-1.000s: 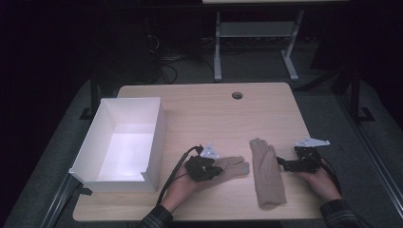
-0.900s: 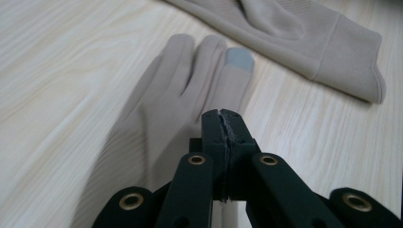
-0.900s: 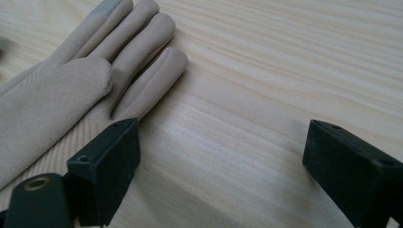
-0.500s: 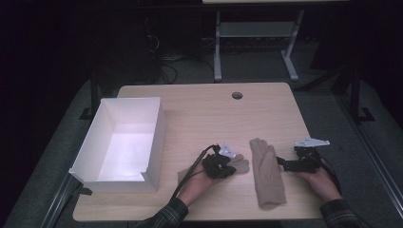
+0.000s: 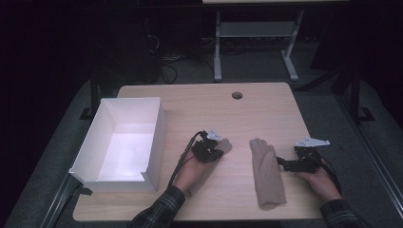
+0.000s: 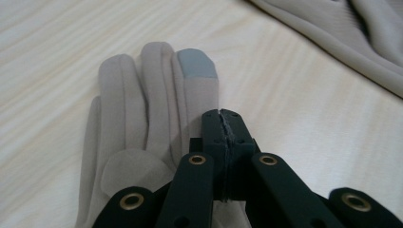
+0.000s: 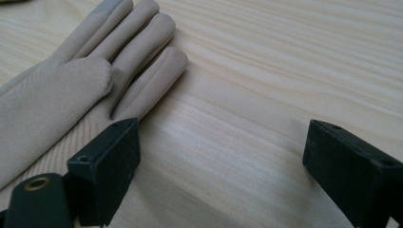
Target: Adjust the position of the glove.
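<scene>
Two beige gloves lie on the wooden table [image 5: 199,102]. My left gripper [image 5: 219,148] is shut on the left glove [image 5: 227,144], whose cuff end runs under the hand. In the left gripper view the jaws [image 6: 223,116] meet over this glove [image 6: 142,95], and its grey-tipped finger points away. The second glove [image 5: 266,173] lies flat to the right, fingers pointing away. My right gripper [image 5: 281,164] rests open just right of that glove. In the right gripper view its jaws [image 7: 228,166] stand wide over bare wood, with the glove [image 7: 71,85] beside the left pad [image 7: 109,161].
An open white box [image 5: 157,137] stands at the table's left side. A round cable hole [image 5: 236,95] sits near the far edge. The second glove [image 6: 356,38] also shows at the top right of the left gripper view.
My left gripper has dragged its glove first right, then toward the far side, and the glove now points diagonally away instead of crosswise. The right gripper and its glove have not moved.
</scene>
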A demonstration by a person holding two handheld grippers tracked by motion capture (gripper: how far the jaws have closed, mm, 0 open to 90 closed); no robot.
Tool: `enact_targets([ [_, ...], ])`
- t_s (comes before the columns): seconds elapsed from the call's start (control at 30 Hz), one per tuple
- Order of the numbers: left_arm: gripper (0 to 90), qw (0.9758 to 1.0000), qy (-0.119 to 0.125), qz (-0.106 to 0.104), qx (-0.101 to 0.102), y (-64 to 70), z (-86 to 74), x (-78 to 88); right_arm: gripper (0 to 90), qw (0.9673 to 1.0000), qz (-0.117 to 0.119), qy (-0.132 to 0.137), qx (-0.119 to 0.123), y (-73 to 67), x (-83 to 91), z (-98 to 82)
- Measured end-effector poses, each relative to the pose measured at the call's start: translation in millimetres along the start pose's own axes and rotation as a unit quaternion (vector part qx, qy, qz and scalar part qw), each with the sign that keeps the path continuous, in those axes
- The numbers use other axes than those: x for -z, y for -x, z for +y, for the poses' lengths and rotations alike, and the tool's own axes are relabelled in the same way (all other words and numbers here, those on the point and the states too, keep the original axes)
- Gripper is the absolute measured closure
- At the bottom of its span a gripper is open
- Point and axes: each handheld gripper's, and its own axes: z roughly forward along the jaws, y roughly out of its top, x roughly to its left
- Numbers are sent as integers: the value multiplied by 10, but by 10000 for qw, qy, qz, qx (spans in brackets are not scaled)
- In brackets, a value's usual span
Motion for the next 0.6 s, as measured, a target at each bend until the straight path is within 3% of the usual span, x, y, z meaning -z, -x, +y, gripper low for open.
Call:
enact_targets([
  [0.03, 890, 9999, 73, 14, 95, -14, -9, 6, 117, 10000, 0, 0, 0, 0, 0, 0],
  [0.23, 818, 9995, 269, 74, 142, -62, -33, 194, 117, 10000, 0, -1, -3, 0, 0, 1],
  [0.4, 701, 9986, 365, 211, 305, -95, -100, 394, 117, 10000, 1, -3, -6, -1, 0, 1],
  [0.6, 659, 9965, 388, 523, 532, -193, -235, 549, 117, 10000, 2, -4, -5, -1, 0, 1],
])
